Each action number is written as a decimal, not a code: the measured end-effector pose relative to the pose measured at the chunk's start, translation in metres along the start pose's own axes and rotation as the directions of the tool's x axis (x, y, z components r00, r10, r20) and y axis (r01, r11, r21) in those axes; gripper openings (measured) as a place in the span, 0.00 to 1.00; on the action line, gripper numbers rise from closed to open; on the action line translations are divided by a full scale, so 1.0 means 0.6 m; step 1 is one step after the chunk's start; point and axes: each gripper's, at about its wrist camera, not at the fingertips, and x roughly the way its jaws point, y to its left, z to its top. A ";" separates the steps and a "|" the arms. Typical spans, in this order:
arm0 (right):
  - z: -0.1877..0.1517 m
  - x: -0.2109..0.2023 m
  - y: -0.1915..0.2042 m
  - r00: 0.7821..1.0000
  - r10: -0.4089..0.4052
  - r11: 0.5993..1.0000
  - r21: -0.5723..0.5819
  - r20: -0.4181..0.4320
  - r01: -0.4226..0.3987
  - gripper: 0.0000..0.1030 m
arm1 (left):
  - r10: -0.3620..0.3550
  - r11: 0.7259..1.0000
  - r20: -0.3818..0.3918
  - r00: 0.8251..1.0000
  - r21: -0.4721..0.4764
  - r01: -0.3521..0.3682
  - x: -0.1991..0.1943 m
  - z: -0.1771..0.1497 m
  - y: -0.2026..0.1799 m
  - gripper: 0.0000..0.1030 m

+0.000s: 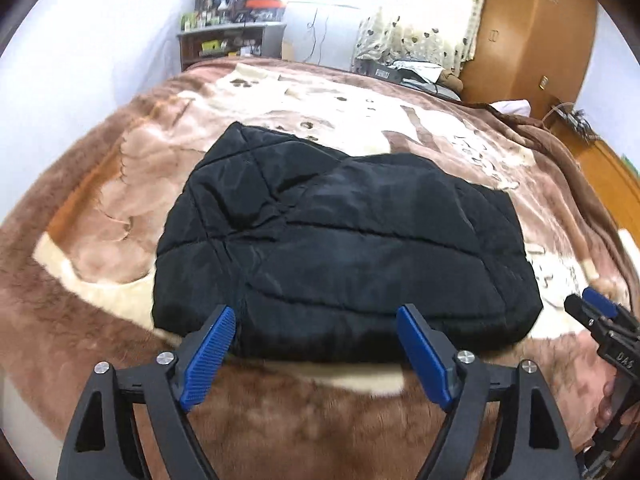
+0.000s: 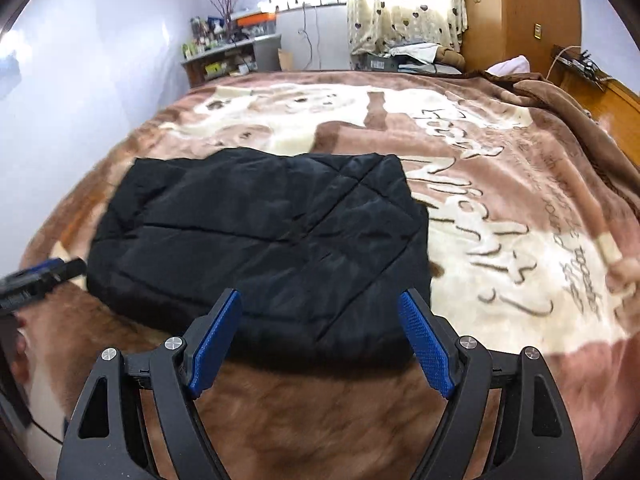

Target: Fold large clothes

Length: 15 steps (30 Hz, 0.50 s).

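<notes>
Spread across the bed, a plush brown and cream blanket (image 1: 100, 208) carries the black quilted jacket (image 1: 344, 240), folded into a compact, puffy rectangle with stitched seams crossing its top. Both the left gripper (image 1: 316, 316) and right gripper (image 2: 320, 300) hang above its near edge, jaws spread wide, holding nothing.

Home bedroom; large bed (image 2: 120, 320) covered by a plush brown and cream blanket (image 2: 500, 208) with script lettering; heart-print curtains (image 2: 404, 4) over a bright window; wooden wardrobe (image 2: 520, 12) at right; cluttered shelf unit (image 2: 224, 60) with bottles and dried branches by the far wall; pale walls.
</notes>
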 end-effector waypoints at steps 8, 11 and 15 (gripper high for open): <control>-0.049 -0.068 0.006 0.999 -0.039 0.997 0.066 0.035 0.037 0.78 | 0.081 0.993 0.054 0.995 0.086 -0.086 -0.084 -0.070 -0.067 0.85; -0.070 -0.088 0.006 0.997 -0.072 0.993 0.092 0.039 0.069 0.78 | 0.060 0.995 0.072 0.996 0.077 -0.066 -0.108 -0.090 -0.080 0.85; -0.090 -0.110 0.010 0.994 -0.098 0.990 0.103 0.048 0.093 0.78 | 0.038 0.996 0.082 0.996 0.073 -0.044 -0.129 -0.111 -0.098 0.85</control>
